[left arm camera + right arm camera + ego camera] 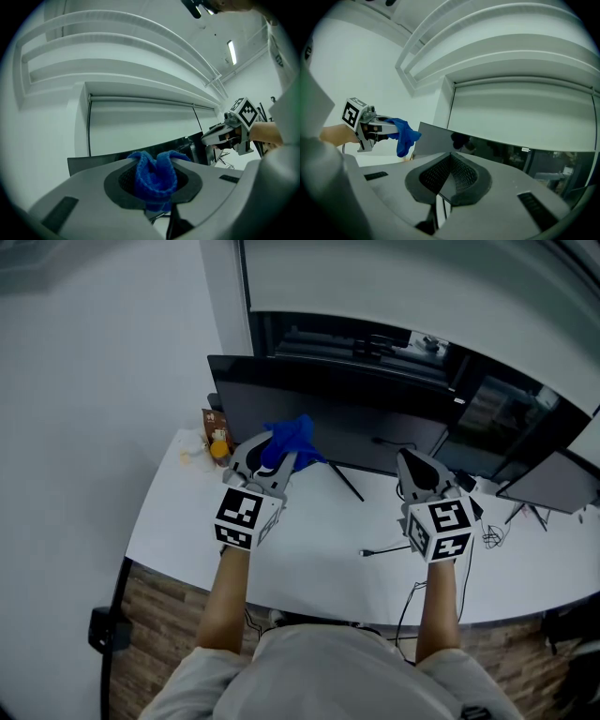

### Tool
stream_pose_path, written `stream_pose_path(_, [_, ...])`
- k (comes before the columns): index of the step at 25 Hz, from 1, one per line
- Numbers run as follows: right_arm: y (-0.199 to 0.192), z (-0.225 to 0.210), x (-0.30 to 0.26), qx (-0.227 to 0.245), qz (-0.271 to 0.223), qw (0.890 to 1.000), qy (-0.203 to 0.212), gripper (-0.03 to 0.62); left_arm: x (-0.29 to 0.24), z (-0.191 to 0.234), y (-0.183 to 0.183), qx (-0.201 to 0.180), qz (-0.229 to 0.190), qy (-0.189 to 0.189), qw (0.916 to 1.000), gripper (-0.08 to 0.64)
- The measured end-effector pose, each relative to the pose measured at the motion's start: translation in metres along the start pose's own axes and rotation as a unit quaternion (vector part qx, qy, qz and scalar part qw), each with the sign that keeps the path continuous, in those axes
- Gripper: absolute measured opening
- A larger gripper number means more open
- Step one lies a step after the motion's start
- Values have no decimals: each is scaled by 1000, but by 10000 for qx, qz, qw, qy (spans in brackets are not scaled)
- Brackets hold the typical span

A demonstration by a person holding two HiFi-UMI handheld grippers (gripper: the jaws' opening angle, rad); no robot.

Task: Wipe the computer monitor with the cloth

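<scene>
I log left gripper [270, 463] clamped on blue cloth [292, 437] | monitor [375, 413] just ahead of it | right gripper [419, 472] jaws together, empty.

monitor [366, 418] partly behind cloth [292, 439], corner items [216, 439] perhaps bottles, too small

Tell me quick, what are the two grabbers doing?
Left gripper: closed on the blue cloth.
Right gripper: closed, holding nothing.
</scene>
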State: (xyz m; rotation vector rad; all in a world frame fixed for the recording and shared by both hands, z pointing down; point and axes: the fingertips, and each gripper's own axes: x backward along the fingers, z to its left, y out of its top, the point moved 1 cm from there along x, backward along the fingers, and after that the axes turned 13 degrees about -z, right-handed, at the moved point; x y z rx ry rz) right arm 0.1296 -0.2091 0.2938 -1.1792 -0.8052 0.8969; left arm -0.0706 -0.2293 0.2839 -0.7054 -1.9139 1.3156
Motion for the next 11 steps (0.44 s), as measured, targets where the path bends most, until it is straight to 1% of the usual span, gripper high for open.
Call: stream_pose_path(11, [-8,-1,-8,-90,35,10000,22,12,-5,-1,-12,110,92,-30,9999,97])
